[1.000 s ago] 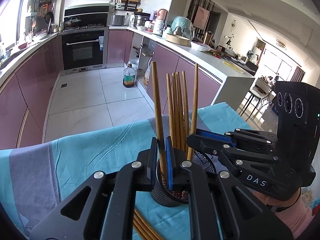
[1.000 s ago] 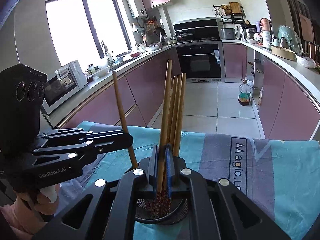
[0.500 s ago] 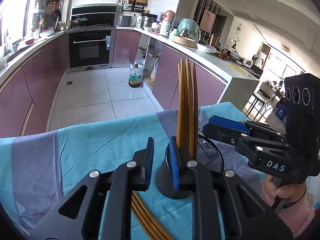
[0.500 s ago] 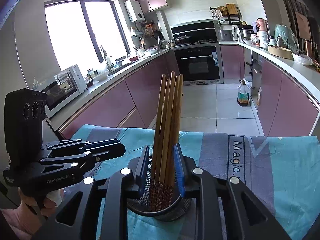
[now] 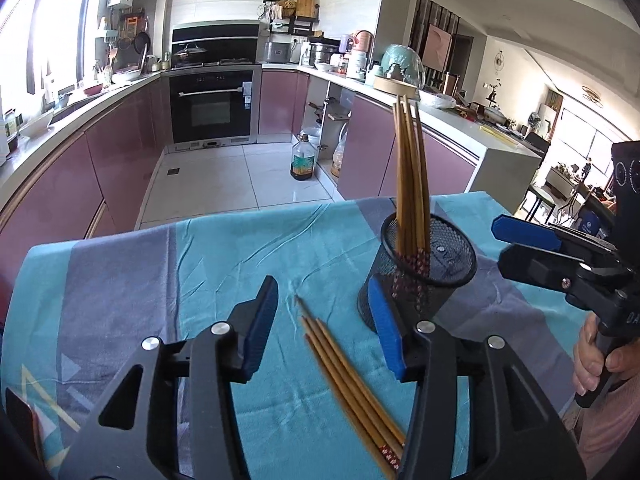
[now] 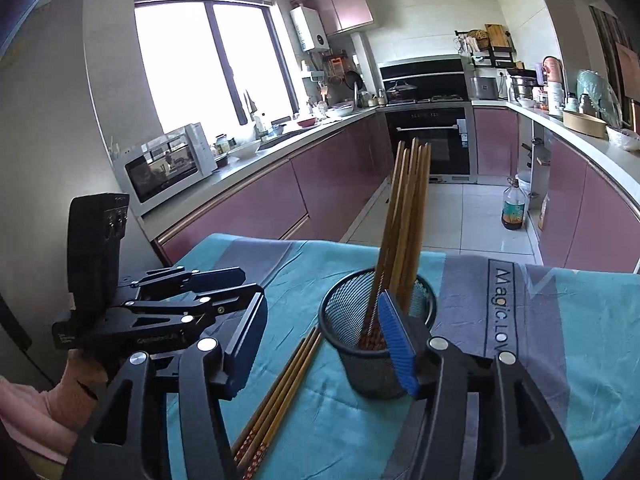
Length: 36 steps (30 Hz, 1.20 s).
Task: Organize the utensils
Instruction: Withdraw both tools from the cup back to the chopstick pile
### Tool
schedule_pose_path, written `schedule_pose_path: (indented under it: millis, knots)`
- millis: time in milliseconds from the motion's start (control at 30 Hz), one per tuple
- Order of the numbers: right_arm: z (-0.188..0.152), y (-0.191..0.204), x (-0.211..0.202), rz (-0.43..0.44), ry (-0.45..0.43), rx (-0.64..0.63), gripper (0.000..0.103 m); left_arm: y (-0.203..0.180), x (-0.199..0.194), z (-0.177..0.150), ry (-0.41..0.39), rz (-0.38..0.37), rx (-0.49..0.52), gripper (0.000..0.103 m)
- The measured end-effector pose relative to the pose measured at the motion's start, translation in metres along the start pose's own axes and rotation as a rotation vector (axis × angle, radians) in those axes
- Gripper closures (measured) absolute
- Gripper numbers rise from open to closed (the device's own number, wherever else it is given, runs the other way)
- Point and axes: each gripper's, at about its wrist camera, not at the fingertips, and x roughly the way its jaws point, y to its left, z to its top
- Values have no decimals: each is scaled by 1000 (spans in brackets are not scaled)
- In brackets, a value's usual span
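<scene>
Left wrist view: our left gripper (image 5: 326, 326) has just been opening, its jaws now apart and empty over the loose chopsticks (image 5: 346, 380) lying on the teal cloth (image 5: 224, 256) at lower centre. The mesh holder (image 5: 426, 272), right of centre, carries the standing chopsticks (image 5: 410, 176).

Right wrist view: our right gripper (image 6: 320, 346) has also just opened and holds nothing, one finger close to the holder's rim. Swinging either gripper sideways could, we judge, clip the light holder and tip it.
</scene>
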Motion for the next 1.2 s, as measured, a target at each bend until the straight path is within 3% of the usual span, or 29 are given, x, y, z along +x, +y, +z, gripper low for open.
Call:
schedule_pose_path:
  millis: [367, 500, 800, 1200]
  knots:
    - [-59, 23, 51, 34, 227, 19, 48, 29, 8, -62, 115, 14, -62, 56]
    - [-72, 26, 66, 22, 282, 31, 55, 33, 11, -79, 144, 12, -72, 56]
    - [-83, 32, 78, -26, 324, 25, 69, 21, 17, -93, 181, -23, -55, 54]
    - [-83, 39, 87, -76, 335, -26, 70, 5, 30, -94, 217, -54, -25, 52]
